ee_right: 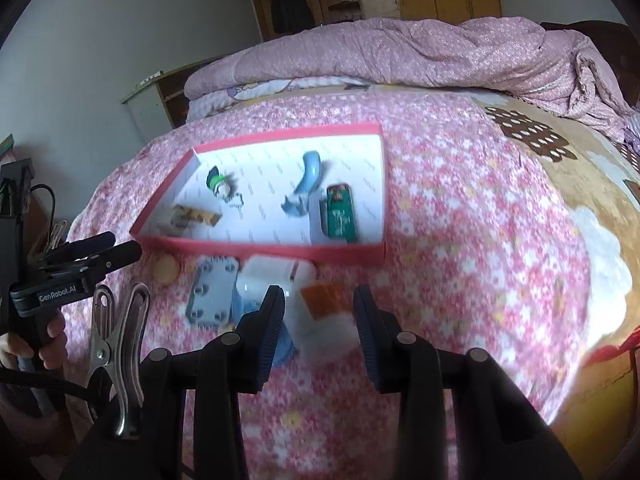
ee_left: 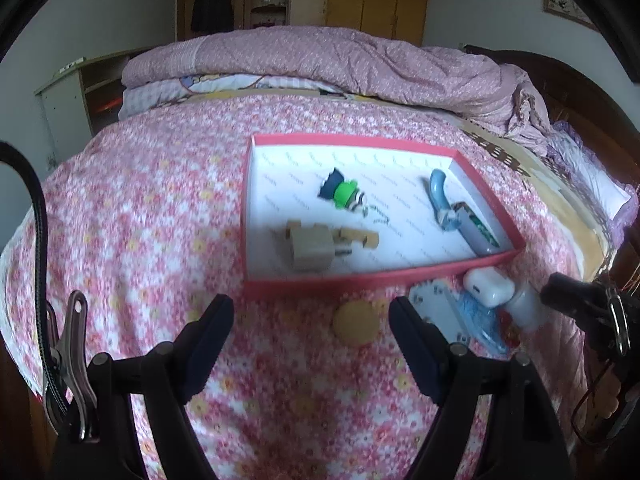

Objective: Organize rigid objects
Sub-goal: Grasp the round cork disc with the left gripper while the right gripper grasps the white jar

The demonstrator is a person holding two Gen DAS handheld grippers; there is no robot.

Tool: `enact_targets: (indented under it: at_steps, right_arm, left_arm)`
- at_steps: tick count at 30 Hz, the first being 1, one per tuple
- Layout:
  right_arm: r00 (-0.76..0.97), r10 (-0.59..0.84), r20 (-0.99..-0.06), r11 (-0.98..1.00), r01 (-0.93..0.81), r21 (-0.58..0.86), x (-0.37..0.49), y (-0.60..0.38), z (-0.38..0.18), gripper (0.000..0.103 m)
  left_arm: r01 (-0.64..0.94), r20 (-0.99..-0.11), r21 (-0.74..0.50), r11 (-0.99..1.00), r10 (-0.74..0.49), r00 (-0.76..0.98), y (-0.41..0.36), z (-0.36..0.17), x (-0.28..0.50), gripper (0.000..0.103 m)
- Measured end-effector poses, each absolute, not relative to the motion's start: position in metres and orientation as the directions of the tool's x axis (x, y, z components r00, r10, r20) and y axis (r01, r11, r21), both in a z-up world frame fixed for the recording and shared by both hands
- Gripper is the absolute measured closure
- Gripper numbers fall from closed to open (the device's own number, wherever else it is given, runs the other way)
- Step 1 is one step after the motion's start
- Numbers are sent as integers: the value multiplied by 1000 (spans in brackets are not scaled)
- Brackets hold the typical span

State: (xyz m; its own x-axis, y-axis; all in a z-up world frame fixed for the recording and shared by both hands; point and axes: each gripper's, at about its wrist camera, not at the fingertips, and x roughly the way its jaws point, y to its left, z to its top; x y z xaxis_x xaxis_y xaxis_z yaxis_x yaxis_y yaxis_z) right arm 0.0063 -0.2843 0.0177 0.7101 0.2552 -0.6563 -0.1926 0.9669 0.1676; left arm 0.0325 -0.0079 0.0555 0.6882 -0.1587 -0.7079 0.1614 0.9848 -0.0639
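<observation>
Red box [ee_left: 360, 280] on bed [ee_left: 160, 208]: you are holding left gripper [ee_left: 312, 320] wide, right gripper [ee_right: 318, 312] narrower, both empty.

Left hand-held gripper [ee_left: 311, 344]: black frame, dark blue ribbed pads, silver rivets, white "GenRobot.AI" lettering
Right hand-held gripper [ee_right: 319, 326]: same black build
Extras: metal spring clip, black cable
</observation>
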Motion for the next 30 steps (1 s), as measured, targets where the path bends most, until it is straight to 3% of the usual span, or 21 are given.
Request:
enact_targets:
  at_steps: [12, 16, 30]
  right_arm:
    - [689, 261, -676, 965, -192, 177, 3, -286, -4, 62]
    - [698, 259, -667, 966, -197, 170, 5, -284, -9, 59]
    - [718, 355, -599, 929, -201, 309, 7, -294, -29, 55]
  left_arm:
    - [181, -727, -57, 982, -166, 666, -24, 36, 32, 21]
    - [176, -734, -45, 983, -152, 662, -30, 27, 37, 27]
    - [180, -703, 27, 983, -110, 703, -45, 7, 38, 29]
